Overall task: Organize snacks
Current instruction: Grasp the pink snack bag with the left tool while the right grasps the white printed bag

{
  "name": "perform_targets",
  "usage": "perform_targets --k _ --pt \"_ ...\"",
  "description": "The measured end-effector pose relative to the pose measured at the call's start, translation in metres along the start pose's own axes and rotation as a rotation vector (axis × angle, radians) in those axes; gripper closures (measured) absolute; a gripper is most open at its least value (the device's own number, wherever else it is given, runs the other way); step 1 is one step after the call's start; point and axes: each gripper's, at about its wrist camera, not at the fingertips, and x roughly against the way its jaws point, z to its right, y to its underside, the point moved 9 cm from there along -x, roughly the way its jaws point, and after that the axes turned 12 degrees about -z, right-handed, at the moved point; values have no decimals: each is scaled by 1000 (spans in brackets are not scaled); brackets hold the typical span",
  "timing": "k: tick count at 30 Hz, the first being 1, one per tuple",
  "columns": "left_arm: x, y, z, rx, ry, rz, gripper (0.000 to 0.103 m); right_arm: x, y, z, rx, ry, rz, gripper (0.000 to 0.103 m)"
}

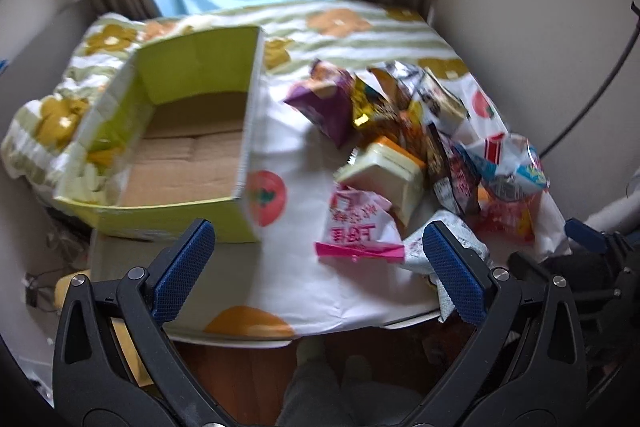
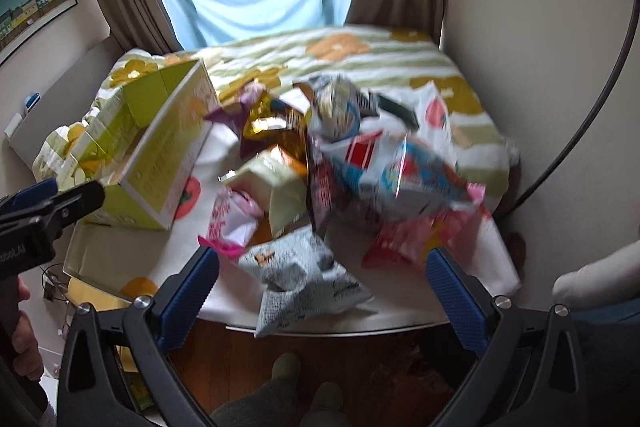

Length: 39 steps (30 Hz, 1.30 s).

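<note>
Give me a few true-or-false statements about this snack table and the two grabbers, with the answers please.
1. The green cardboard box already holds several snack bags. False: only its bare cardboard floor shows.
2. The left gripper is open and holds nothing. True.
3. The snack pile lies to the right of the box. True.
4. The right gripper is clamped on the grey-white bag. False: its jaws stand wide apart, with the bag lying on the table edge between them in the view.
5. The pink-edged packet sits inside the box. False: it lies on the tablecloth, at the near side of the pile.
</note>
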Motion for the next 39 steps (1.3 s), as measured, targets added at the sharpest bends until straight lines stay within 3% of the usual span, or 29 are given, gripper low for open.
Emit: perform_targets --k 5,11,18,21,28,34,39 --pt "-63 -11 26 -109 50 -104 0 -34 6 -3 43 10 -71 0" --pt "-126 -14 43 -235 55 -200 0 -80 9 -19 248 44 -173 1" --pt "-175 -13 41 -240 84 -293 2 -113 9 -26 331 6 -248 1" --pt "-186 -10 40 -236 114 -332 8 -120 6 -29 353 -10 -266 5" --pt "-203 -9 38 -249 127 -361 32 -130 3 -32 409 -10 -284 18" --pt "-195 -4 41 -251 104 -328 43 -133 6 -32 431 -9 -296 30" --pt "-185 2 46 -246 86 -317 48 -132 12 -34 439 -9 -288 34"
